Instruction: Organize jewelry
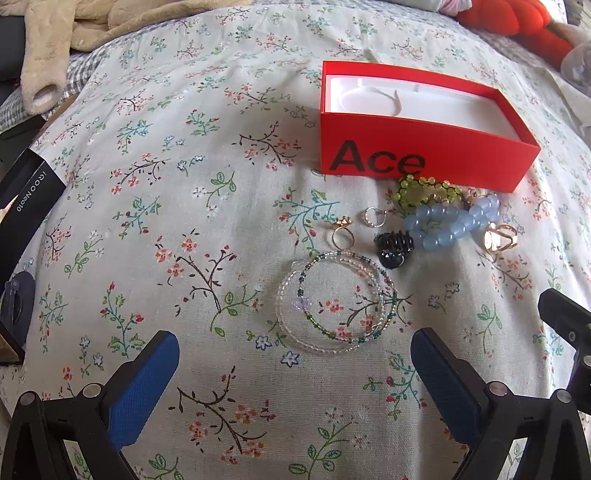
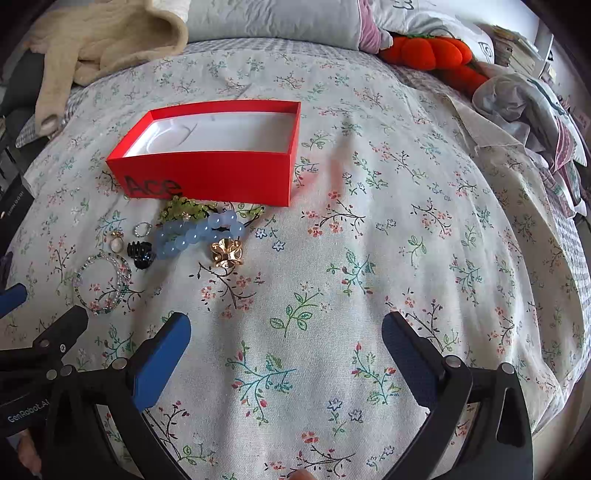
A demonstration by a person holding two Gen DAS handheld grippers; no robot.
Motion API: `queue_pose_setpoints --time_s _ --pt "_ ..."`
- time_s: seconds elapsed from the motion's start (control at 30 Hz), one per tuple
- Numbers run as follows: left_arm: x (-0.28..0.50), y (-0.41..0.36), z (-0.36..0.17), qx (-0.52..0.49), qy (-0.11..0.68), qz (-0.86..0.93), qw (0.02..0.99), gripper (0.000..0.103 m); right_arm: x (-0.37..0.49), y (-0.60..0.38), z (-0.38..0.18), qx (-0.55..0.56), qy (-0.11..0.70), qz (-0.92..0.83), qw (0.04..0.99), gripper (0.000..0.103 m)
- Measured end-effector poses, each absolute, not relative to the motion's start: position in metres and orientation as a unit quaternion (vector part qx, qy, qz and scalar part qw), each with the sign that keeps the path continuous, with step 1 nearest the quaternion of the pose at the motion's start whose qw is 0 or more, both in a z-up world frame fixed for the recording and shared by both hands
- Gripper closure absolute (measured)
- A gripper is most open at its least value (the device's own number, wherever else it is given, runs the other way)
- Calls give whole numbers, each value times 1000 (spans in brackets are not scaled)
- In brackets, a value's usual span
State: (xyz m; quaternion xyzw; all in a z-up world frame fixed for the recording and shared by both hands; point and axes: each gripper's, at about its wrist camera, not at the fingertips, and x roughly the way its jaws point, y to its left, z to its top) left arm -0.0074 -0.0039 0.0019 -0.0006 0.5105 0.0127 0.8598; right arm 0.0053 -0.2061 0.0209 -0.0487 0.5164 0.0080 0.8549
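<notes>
A red open box [image 1: 417, 155] marked "Ace" with a white insert lies on the floral bedsheet; it also shows in the right wrist view [image 2: 221, 177]. In front of it lie a green bead bracelet [image 1: 424, 190], a blue bead bracelet [image 1: 448, 223] [image 2: 195, 234], a black hair claw [image 1: 393, 247] [image 2: 140, 253], a gold flower ring [image 1: 500, 236] [image 2: 226, 253], two small rings [image 1: 341, 230] and thin beaded bracelets [image 1: 336, 306] [image 2: 101, 282]. My left gripper [image 1: 295, 354] is open just short of the thin bracelets. My right gripper [image 2: 286, 332] is open and empty, right of the jewelry.
A beige fleece garment [image 2: 103, 40] lies at the back left. An orange plush pumpkin [image 2: 432, 51] and crumpled clothes [image 2: 524, 103] sit at the back right. A black box [image 1: 26, 192] lies at the left edge. Pillows [image 2: 273, 20] line the back.
</notes>
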Motion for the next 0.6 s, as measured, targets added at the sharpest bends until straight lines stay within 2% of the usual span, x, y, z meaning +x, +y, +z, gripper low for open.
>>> queue_pose_setpoints --time_s 0.6 --pt "-10 -5 3 1 507 11 862 0 6 -204 22 -49 516 6 855 0"
